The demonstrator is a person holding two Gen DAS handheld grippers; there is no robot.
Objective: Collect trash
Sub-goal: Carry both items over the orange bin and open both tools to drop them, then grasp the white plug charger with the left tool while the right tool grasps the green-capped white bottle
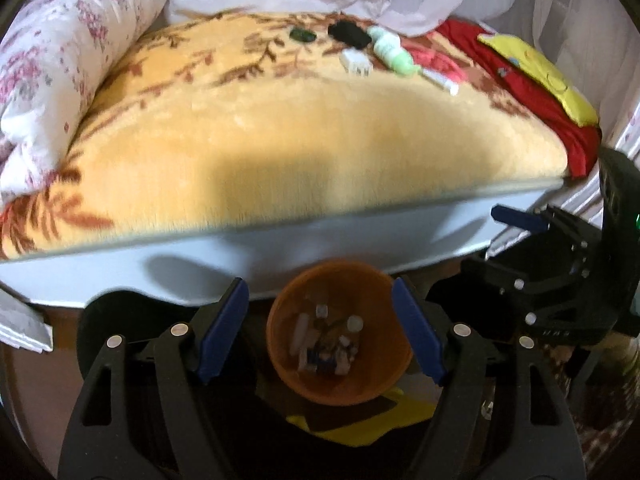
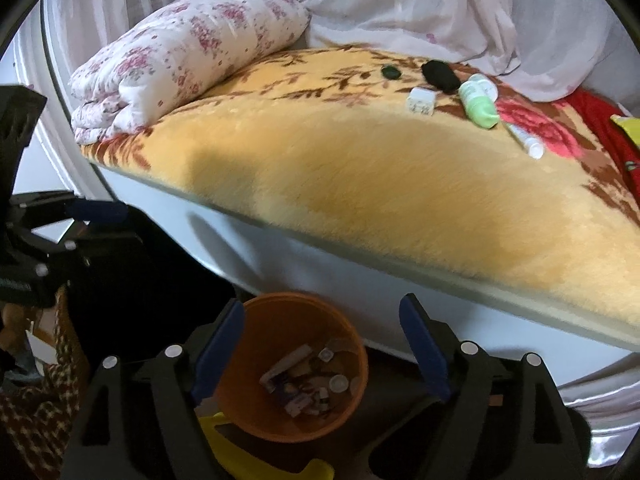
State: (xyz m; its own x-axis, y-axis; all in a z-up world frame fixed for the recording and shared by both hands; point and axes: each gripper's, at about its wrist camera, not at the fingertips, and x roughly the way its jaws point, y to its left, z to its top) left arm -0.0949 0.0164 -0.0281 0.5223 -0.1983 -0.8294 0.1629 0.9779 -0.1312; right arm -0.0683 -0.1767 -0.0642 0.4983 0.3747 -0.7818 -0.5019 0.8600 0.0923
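An orange bin (image 1: 394, 344) (image 2: 276, 328) stands on the floor against the bed's side, with several small pieces of trash in its bottom. My left gripper (image 1: 320, 286) hangs open over it, nothing between its blue pads. My right gripper (image 2: 322, 304) is also open and empty above the bin; its blue pad (image 1: 518, 217) shows at the right of the left wrist view. Far across the blanket lie a green-and-white bottle (image 1: 390, 52) (image 2: 478, 100), a small white box (image 1: 355, 62) (image 2: 421, 101), a white tube (image 1: 440, 80) (image 2: 526, 140), a black object (image 1: 350, 34) (image 2: 440, 75) and a small dark green one (image 1: 303, 35) (image 2: 391, 72).
The yellow floral blanket (image 1: 280, 140) covers the bed, whose white side panel (image 1: 280, 264) faces me. A folded flowered quilt (image 2: 188, 56) lies at the left, a white curtain (image 2: 440, 4) behind, a red cloth (image 1: 520, 92) with a yellow item at the right. Something yellow (image 1: 404, 412) lies under the bin.
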